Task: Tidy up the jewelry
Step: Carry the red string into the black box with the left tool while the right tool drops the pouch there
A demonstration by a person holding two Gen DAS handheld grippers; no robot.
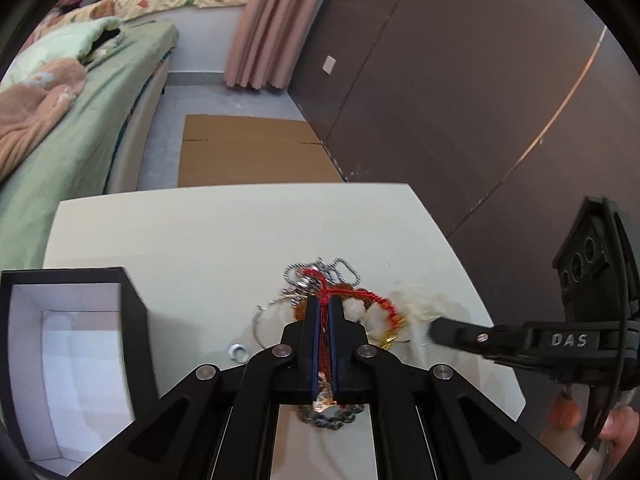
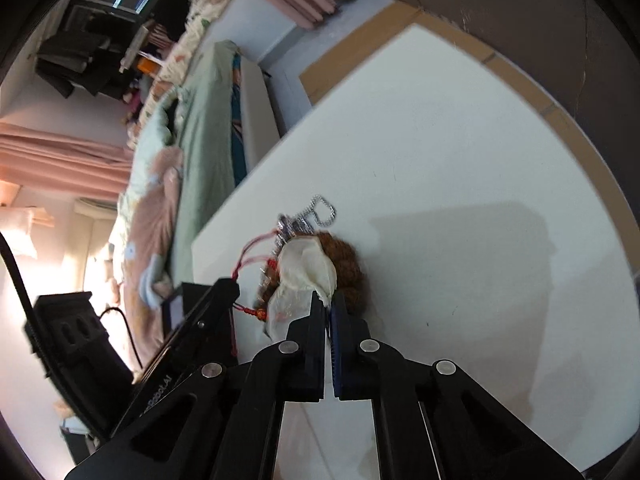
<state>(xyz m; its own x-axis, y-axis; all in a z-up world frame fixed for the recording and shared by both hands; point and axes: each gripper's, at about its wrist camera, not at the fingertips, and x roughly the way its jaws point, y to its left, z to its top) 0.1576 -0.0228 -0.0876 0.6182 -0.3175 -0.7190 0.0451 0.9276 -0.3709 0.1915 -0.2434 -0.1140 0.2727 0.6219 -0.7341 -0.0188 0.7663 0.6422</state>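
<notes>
A tangled pile of jewelry lies on the white table: silver chains, a red cord, brown beads and white pieces. My left gripper is shut on the red cord of the pile. My right gripper is shut on a white translucent piece next to the brown beads; it shows from the side in the left wrist view. A silver chain lies just beyond. The left gripper appears at the left of the right wrist view.
An open black box with a white inside stands at the table's left front. A small silver ring and a thin silver bangle lie left of the pile. A bed, flat cardboard and a dark wall lie beyond the table.
</notes>
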